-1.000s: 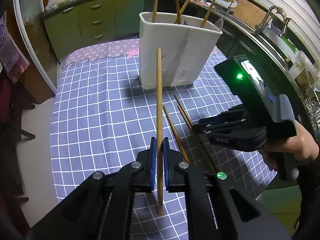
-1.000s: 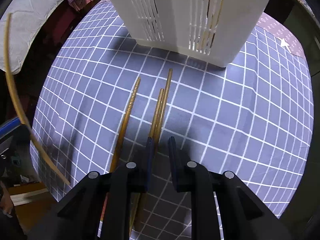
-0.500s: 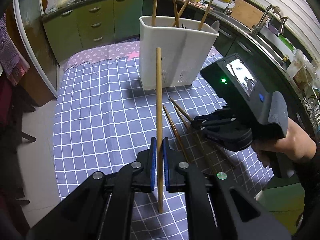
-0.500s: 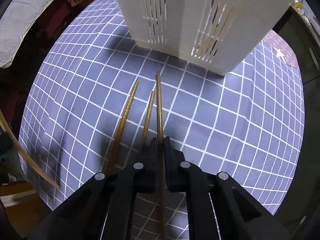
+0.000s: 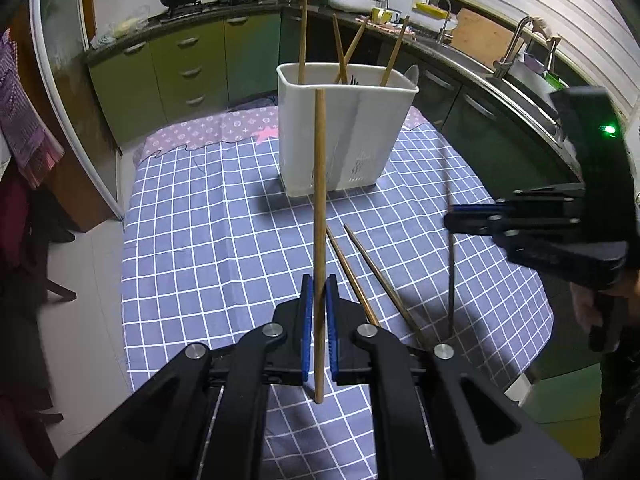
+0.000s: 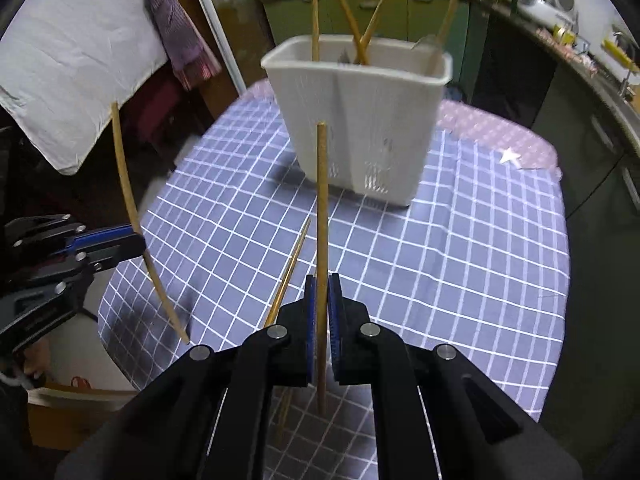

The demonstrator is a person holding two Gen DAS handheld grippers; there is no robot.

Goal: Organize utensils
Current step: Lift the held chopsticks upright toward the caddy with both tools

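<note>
In the left wrist view my left gripper (image 5: 319, 284) is shut on a wooden chopstick (image 5: 319, 184) that stands nearly upright above the checked tablecloth (image 5: 208, 240). Behind it is the white utensil holder (image 5: 344, 136), with several chopsticks standing in it. Two chopsticks (image 5: 352, 276) lie on the cloth. My right gripper (image 5: 450, 218), off to the right, grips another chopstick (image 5: 451, 272) clear of the table. In the right wrist view the right gripper (image 6: 322, 284) is shut on that chopstick (image 6: 321, 200); the holder (image 6: 360, 120) is ahead. The left gripper (image 6: 138, 240) and its chopstick (image 6: 128, 208) are at the left.
The table's rounded edge (image 5: 544, 300) falls away on the right toward dark cabinets and a sink counter (image 5: 500, 76). Green cabinets (image 5: 180, 72) stand beyond the far end. A white cloth (image 6: 72, 60) hangs at the left, and a box (image 6: 80, 400) sits on the floor below.
The right gripper closed on one of the chopsticks lying on the cloth and lifted it well clear of the table. The left gripper kept its chopstick and rose slightly.
</note>
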